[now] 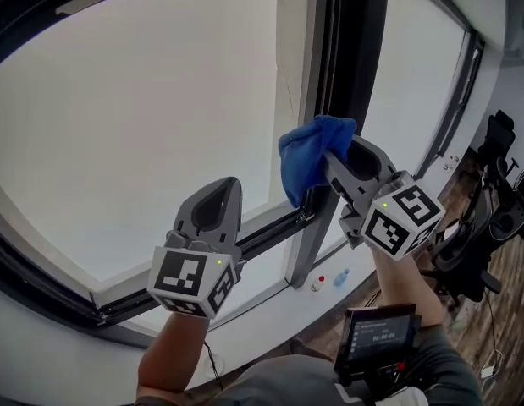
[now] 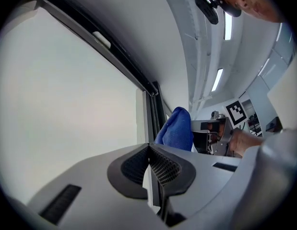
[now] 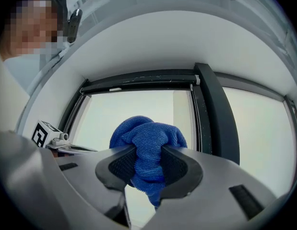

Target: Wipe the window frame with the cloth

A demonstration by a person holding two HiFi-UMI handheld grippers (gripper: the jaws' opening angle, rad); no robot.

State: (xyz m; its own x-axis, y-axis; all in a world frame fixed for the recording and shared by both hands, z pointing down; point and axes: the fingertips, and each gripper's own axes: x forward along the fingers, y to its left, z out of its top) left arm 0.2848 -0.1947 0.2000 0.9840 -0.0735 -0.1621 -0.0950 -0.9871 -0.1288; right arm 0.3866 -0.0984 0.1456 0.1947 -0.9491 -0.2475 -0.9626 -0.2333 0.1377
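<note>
At window frame (image 1: 366,66) | right gripper (image 1: 336,157) clamps blue cloth (image 1: 300,161) | left gripper (image 1: 223,186) closed, empty

"Where's the blue microfibre cloth (image 1: 308,155) sitting?"

"Bunched between the jaws of the grey plastic right gripper (image 1: 329,166), in front of the dark vertical metal window post (image 1: 353,66), at one o'clock from the grey plastic left gripper (image 1: 223,191)."

"And that left one?"

"Lower, at seven o'clock from the cloth, nothing between its jaws, before the large pale glass pane (image 1: 135,125), its body crossing the dark bottom frame rail (image 1: 266,233)."

"Past the post?"

"A second pane (image 1: 414,83) at three o'clock, and black office chairs (image 1: 499,184) on the floor at four."
</note>
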